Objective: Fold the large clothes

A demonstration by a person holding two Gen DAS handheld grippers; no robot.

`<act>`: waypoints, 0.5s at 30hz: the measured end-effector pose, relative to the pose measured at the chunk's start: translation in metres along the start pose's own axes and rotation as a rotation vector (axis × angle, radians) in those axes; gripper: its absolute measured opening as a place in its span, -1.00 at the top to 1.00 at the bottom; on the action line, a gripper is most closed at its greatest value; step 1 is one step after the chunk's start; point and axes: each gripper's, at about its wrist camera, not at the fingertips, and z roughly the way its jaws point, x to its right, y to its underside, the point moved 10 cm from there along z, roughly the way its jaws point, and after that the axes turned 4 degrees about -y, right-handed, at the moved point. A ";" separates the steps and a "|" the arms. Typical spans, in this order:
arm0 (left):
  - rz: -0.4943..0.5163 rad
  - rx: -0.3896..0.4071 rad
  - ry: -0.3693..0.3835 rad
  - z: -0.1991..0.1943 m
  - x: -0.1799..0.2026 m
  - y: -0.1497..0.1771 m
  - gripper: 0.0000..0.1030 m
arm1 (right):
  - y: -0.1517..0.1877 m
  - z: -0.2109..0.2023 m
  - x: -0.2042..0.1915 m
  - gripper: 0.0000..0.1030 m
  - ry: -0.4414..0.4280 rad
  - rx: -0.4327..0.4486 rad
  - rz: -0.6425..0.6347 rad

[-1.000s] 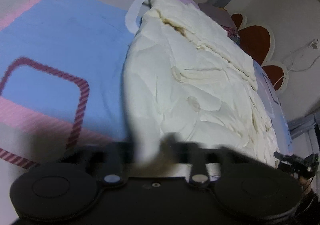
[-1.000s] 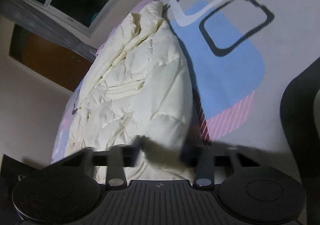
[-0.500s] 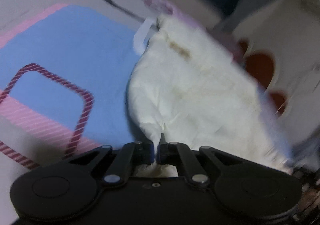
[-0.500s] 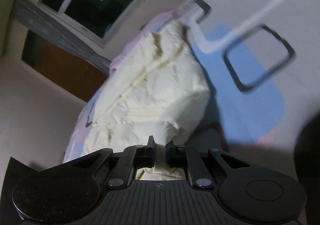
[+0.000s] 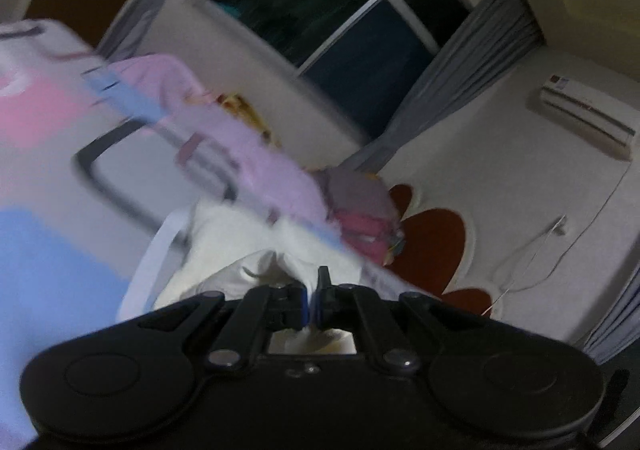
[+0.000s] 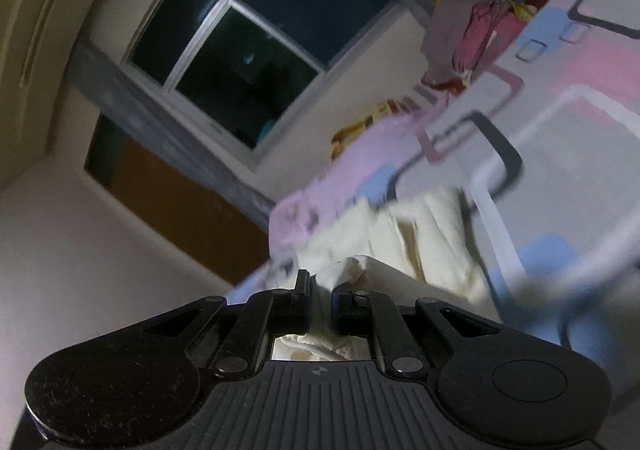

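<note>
Wall fittings differ by view: only the left wrist camera catches the air conditioner (image 5: 585, 121), only the right the brown door (image 6: 176, 206). Cream padded garment (image 6: 420, 246) lies bunched and blurred on the patterned bed (image 6: 568, 98), near both cameras. Left gripper (image 5: 309, 301) and right gripper (image 6: 321, 304) each have narrow jaws pinching its fabric.

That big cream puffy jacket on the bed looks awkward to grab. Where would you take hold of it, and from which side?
By its near edge, at two spread points, coming in low from the side facing the grippers. The cream jacket is bulky but soft, so a thin bunched fold fits between the fingers. The left gripper and right gripper each pinch such a fold now, lifting it off the patterned bed sheet.
</note>
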 end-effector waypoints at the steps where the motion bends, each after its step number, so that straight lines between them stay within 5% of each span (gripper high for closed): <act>1: -0.008 0.000 0.010 0.015 0.001 -0.013 0.94 | -0.015 0.013 0.003 0.83 0.006 0.004 0.021; 8: -0.019 -0.062 0.001 0.138 -0.006 -0.078 0.94 | -0.098 0.123 0.055 0.83 0.107 0.003 0.196; 15: -0.048 -0.176 -0.074 0.237 -0.061 -0.079 0.94 | -0.113 0.204 0.135 0.83 0.218 -0.069 0.258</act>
